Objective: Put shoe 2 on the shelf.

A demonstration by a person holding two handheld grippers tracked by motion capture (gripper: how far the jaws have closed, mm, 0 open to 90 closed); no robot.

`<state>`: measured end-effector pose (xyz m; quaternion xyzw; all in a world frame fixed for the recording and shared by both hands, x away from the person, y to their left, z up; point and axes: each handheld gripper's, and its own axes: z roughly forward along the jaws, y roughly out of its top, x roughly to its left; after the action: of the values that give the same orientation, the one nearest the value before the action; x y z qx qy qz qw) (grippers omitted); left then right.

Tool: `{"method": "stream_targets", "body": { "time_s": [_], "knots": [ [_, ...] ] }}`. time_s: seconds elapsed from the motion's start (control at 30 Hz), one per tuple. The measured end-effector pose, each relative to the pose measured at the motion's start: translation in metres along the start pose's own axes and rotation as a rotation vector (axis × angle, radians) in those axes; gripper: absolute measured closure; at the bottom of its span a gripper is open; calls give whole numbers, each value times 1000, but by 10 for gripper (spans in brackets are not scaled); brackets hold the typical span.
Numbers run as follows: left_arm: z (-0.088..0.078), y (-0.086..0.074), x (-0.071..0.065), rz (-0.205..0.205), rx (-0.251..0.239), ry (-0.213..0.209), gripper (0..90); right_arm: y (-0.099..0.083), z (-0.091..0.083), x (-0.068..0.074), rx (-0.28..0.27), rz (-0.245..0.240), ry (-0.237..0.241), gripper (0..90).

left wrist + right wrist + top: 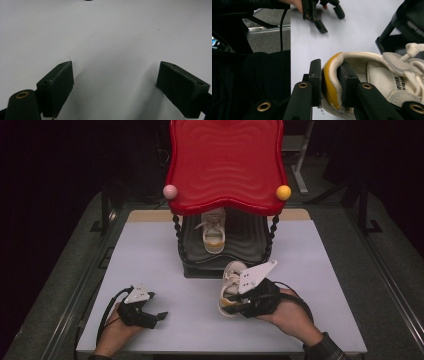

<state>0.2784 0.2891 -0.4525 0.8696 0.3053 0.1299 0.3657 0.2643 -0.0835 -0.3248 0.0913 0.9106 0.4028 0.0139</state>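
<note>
White table (150, 270) is backed by a red-topped rack (225, 165), on whose lower shelf one shoe (214, 234) is set. Another shoe (231, 287) is clamped at its heel by the right gripper (331, 86). The left gripper (115, 82) is held wide, empty.

Readable text: one item only. In the right gripper view, dark capital print runs along the insole of the white shoe (372, 75), close to the tongue and laces. It is cut off and partly covered by the laces; the letters that can be made out read roughly "PSTAR" with "LOV" after it. The print is small and turned sideways in that view, so the exact reading is uncertain.

High view: the same shoe (231, 282) shows no legible print at that size.

Left gripper view: no text, label or number can be read.
</note>
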Motion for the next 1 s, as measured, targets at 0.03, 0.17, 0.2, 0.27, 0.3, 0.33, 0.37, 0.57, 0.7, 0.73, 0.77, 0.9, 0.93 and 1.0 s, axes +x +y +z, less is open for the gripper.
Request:
{"method": "stream_targets", "body": {
  "time_s": [0.03,0.17,0.2,0.27,0.3,0.33,0.37,0.57,0.7,0.73,0.77,0.9,0.93,1.0],
  "knots": [
    [0,0,0,0,0,0,131,3,-3,-1,-2,-5,-1,744],
    [0,0,0,-2,-2,1,131,13,-9,-5,-11,-28,-13,745],
    [0,0,0,-2,-2,1,131,15,-11,-7,-10,-34,-18,745],
    [0,0,0,-2,-2,0,131,18,-13,-11,-9,-44,-25,744],
    [0,0,0,-3,-2,0,130,20,-15,-13,-7,-42,-29,744],
    [0,0,0,-3,-2,0,130,22,-15,-16,-6,-43,-33,744],
    [0,0,0,-3,-2,0,130,23,-16,-18,-2,-43,-36,744],
    [0,0,0,0,0,0,130,29,-21,-37,5,-48,-66,743],
    [0,0,0,-2,-1,0,130,33,-24,-51,13,-53,-75,743],
    [0,0,0,-1,0,0,130,34,-24,-54,14,-54,-74,742],
    [0,0,0,-2,-1,0,130,35,-24,-56,15,-52,-76,742],
    [0,0,0,-1,-1,0,130,38,-26,-68,22,-50,-77,742],
    [0,0,0,-2,-1,0,130,39,-25,-71,28,-52,-80,742],
    [0,0,0,-1,-1,0,130,40,-25,-76,30,-58,-83,742]
  ]
}}
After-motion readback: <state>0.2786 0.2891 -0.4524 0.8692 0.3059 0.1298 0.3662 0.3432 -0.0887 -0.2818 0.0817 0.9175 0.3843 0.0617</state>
